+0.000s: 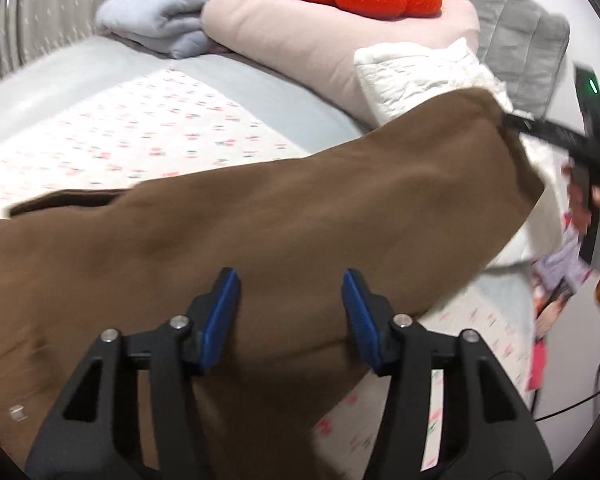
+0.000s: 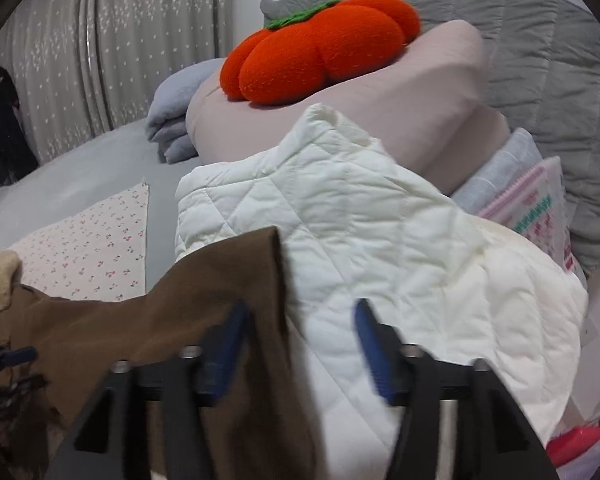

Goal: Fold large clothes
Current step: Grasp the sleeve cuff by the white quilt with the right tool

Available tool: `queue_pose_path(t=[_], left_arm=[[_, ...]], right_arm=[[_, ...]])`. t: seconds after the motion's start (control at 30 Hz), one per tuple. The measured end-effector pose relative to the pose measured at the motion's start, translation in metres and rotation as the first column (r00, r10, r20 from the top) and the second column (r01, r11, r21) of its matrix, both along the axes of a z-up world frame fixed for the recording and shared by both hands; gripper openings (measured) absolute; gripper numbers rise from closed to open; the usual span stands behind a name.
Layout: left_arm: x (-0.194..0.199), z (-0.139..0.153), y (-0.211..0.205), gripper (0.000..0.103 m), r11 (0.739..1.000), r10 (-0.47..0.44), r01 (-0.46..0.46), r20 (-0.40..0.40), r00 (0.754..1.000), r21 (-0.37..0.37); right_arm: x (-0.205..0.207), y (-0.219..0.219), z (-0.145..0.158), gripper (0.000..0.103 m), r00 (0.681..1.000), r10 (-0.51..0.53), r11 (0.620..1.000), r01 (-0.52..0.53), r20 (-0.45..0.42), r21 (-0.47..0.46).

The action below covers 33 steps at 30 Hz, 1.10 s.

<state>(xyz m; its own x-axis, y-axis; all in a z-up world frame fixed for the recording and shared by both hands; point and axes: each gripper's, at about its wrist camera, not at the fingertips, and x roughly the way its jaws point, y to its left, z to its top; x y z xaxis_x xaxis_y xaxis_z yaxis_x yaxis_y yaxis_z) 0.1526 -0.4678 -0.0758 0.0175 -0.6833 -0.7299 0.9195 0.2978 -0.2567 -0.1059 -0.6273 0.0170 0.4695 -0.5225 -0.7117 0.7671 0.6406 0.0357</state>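
left wrist: cherry-print bed sheet (image 1: 132,132)

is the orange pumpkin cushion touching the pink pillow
Touching. The right wrist view shows the pumpkin cushion resting on the pink pillow, with no gap beneath it.

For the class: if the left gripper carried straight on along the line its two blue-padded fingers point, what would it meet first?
Most likely the brown fabric garment spread right ahead of the open left gripper; depth is hard to judge.
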Motion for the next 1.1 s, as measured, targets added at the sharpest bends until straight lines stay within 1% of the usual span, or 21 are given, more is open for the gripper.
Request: queue_pose_path(t=[0.07,0.13,0.17,0.23,0.3,0.37,0.4,0.47,0.53,0.57,0.63,0.67,0.7,0.73,0.77,0.8,0.9,0.97,1.0,1.1], left_arm=[[-0.003,-0.011,-0.014,0.046,1.0,-0.014,0.014,-0.017,1.0,0.02],[-0.008,-0.028,-0.033,0.044,0.995,-0.029,0.031,-0.02,0.999,0.091],[-0.011,-0.034,-0.041,0.044,0.993,-0.031,0.031,-0.001,1.0,0.118],[-0.021,-0.034,-0.053,0.044,0.992,-0.051,0.044,0.056,0.997,0.12],[-0.025,-0.031,-0.063,0.044,0.989,-0.064,0.053,0.081,0.995,0.141],[-0.024,-0.026,-0.067,0.044,0.987,-0.051,0.043,0.055,0.997,0.152],[-0.021,-0.021,-0.065,0.044,0.988,-0.04,0.037,0.02,0.999,0.147],[-0.016,-0.01,-0.053,0.045,0.994,-0.02,0.026,-0.056,0.998,0.108],[-0.013,0.001,-0.038,0.054,0.997,0.002,0.005,-0.092,0.996,0.077],[-0.012,0.006,-0.03,0.065,0.997,0.013,-0.006,-0.096,0.995,0.071],[-0.008,0.017,-0.012,0.073,0.997,0.039,-0.033,-0.083,0.996,0.069],[-0.005,0.024,-0.002,0.074,0.997,0.047,-0.042,-0.075,0.996,0.068],[-0.003,0.031,0.01,0.074,0.996,0.057,-0.052,-0.067,0.996,0.068],[0.001,0.036,0.02,0.077,0.996,0.067,-0.063,-0.059,0.996,0.069],[0.006,0.041,0.03,0.082,0.995,0.079,-0.076,-0.049,0.996,0.071],[0.016,0.046,0.041,0.083,0.992,0.1,-0.098,-0.031,0.994,0.076],[0.039,0.058,0.074,0.083,0.986,0.148,-0.148,0.003,0.989,0.081],[0.051,0.064,0.099,0.083,0.981,0.176,-0.177,0.013,0.984,0.076],[0.058,0.066,0.116,0.083,0.978,0.198,-0.199,0.018,0.98,0.067],[0.072,0.068,0.154,0.083,0.968,0.244,-0.245,0.025,0.97,0.059]], right_arm=[[-0.009,0.001,-0.004,0.078,1.0,0.005,0.998,-0.006,0.023,0.055],[-0.017,0.001,-0.014,0.078,0.999,-0.007,0.992,0.002,0.041,0.126],[-0.02,0.002,-0.019,0.078,0.998,-0.007,0.987,-0.003,0.06,0.161],[-0.025,0.008,-0.024,0.078,0.996,-0.021,0.981,0.003,0.089,0.196],[-0.028,0.017,-0.026,0.078,0.994,-0.032,0.981,0.01,0.109,0.196],[-0.03,0.025,-0.026,0.078,0.993,-0.044,0.982,0.022,0.113,0.187],[-0.03,0.028,-0.025,0.078,0.992,-0.042,0.982,0.019,0.117,0.19],[-0.032,0.036,-0.025,0.078,0.992,-0.054,0.982,0.032,0.114,0.185],[-0.029,0.041,-0.026,0.078,0.993,-0.046,0.985,0.027,0.107,0.171],[-0.024,0.042,-0.028,0.078,0.995,-0.04,0.986,0.024,0.094,0.163],[-0.015,0.041,-0.033,0.078,0.996,-0.047,0.987,0.036,0.07,0.155],[-0.012,0.041,-0.034,0.074,0.996,-0.053,0.988,0.043,0.067,0.15],[-0.006,0.04,-0.035,0.059,0.996,-0.056,0.989,0.046,0.066,0.142],[-0.003,0.04,-0.036,0.048,0.996,-0.061,0.988,0.052,0.061,0.143],[0.0,0.038,-0.035,0.025,0.996,-0.073,0.988,0.065,0.054,0.143],[0.002,0.035,-0.032,0.012,0.995,-0.077,0.986,0.066,0.069,0.155],[0.007,0.04,-0.015,0.009,0.991,-0.073,0.985,0.055,0.112,0.163],[0.018,0.049,0.004,0.009,0.992,-0.044,0.991,0.029,0.115,0.129],[0.028,0.057,0.018,0.009,0.993,-0.019,0.994,0.006,0.118,0.106],[0.052,0.08,0.052,0.008,0.987,0.049,0.996,-0.059,0.15,0.06]])
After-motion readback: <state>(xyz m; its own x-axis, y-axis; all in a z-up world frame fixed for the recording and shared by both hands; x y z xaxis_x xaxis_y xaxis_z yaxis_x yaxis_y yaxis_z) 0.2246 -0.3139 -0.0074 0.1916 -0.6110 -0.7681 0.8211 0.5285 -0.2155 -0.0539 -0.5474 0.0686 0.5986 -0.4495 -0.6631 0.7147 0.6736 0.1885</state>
